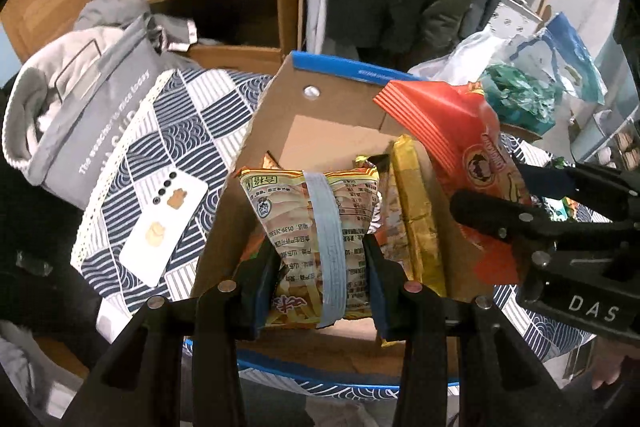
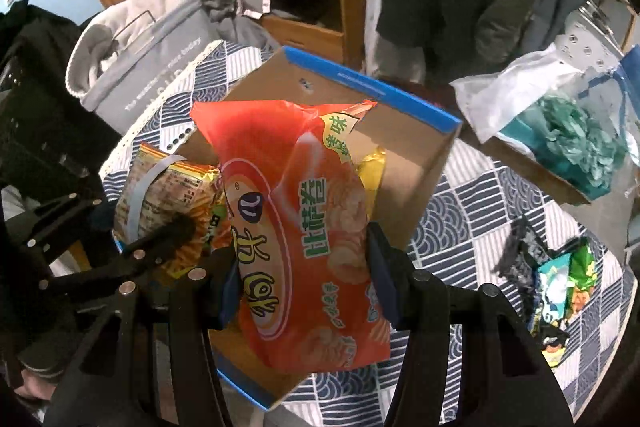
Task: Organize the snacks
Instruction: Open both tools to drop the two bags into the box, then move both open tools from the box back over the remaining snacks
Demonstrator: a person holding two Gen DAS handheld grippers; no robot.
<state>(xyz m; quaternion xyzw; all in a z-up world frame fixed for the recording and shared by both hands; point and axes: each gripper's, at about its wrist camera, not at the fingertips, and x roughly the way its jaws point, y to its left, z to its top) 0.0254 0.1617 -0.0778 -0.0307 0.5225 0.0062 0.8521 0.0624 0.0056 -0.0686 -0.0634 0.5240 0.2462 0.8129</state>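
In the left wrist view, the left gripper [image 1: 324, 283] pinches a yellow noodle-snack packet [image 1: 316, 227] wrapped with a grey-blue band, its two blue pads pressed against the packet's sides at the lower centre of the frame. The packet hangs over the near end of an open cardboard box [image 1: 332, 107] with blue edging, which fills the middle of the picture. Inside the box, right of the held packet, a long gold packet [image 1: 416, 211] lies on edge. At the right of that view the right gripper [image 2: 302, 279] comes in holding an orange-red crisp bag [image 2: 296, 227]; in the right wrist view its pads clamp the bag on both sides at the centre of the frame, the bag hanging over the box's opening. The box sits on a blue-and-white patterned cloth [image 1: 160, 131]. A white phone [image 1: 164, 223] lies on the cloth in the left half of the left view, beside a grey fabric bag [image 1: 88, 99]. In the lower right of the right wrist view, several small snack packets [image 2: 560, 291] lie loose on the cloth, well apart from the box.
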